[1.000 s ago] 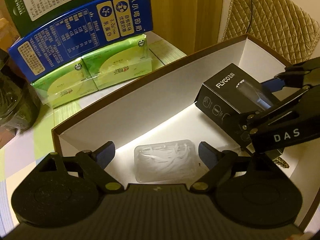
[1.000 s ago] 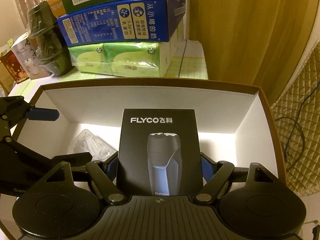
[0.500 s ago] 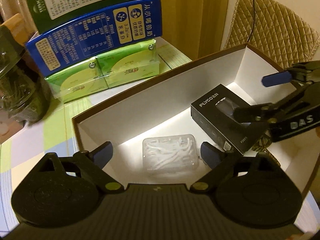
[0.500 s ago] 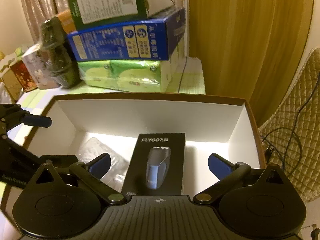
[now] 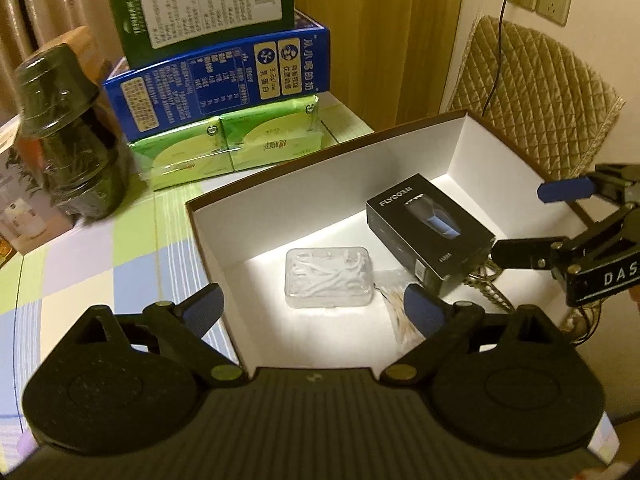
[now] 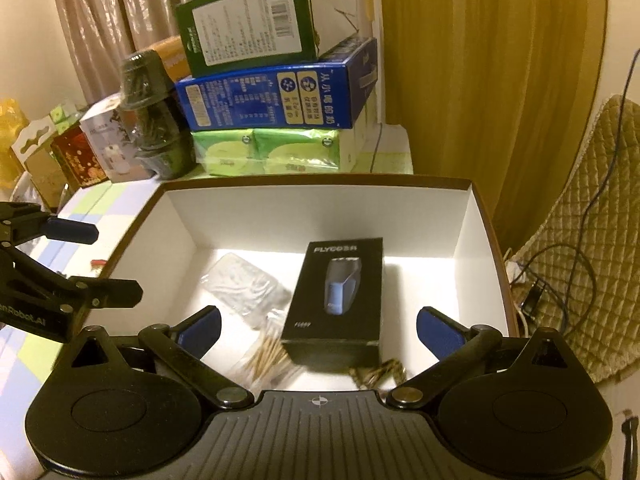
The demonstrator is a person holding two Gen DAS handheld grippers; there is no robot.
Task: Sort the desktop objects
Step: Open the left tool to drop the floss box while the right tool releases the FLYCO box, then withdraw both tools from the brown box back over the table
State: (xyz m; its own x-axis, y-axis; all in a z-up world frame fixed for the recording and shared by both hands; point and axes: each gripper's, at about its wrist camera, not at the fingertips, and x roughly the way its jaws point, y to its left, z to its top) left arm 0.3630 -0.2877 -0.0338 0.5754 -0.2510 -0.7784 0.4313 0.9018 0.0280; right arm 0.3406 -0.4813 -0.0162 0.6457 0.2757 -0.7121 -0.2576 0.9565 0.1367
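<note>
A: Box first: what lies in it?

B: Two main things on its white floor. The shaver carton lies flat near the middle, toward the right wall, long axis running from the near edge to the far wall as the right view shows it. The floss case lies flat just to its left, closer to the left wall. Some toothpicks sit by the near edge between them, touching the carton's corner or just beside it; I cannot tell which.

A: And the tongs?

B: Both spread wide with nothing between the pads. The left gripper has just been opening further and hangs over the near left corner of the box. The right gripper has also just been opening, and it frames the carton from above without touching it.

A: So which hand is nearer to what?

B: The right one lines up with the carton, jaws straddling its narrow width. The left one faces the floss case, straight ahead and below. My guess is both items are placed, and the next pick lies outside the box, on the checked cloth.
</note>
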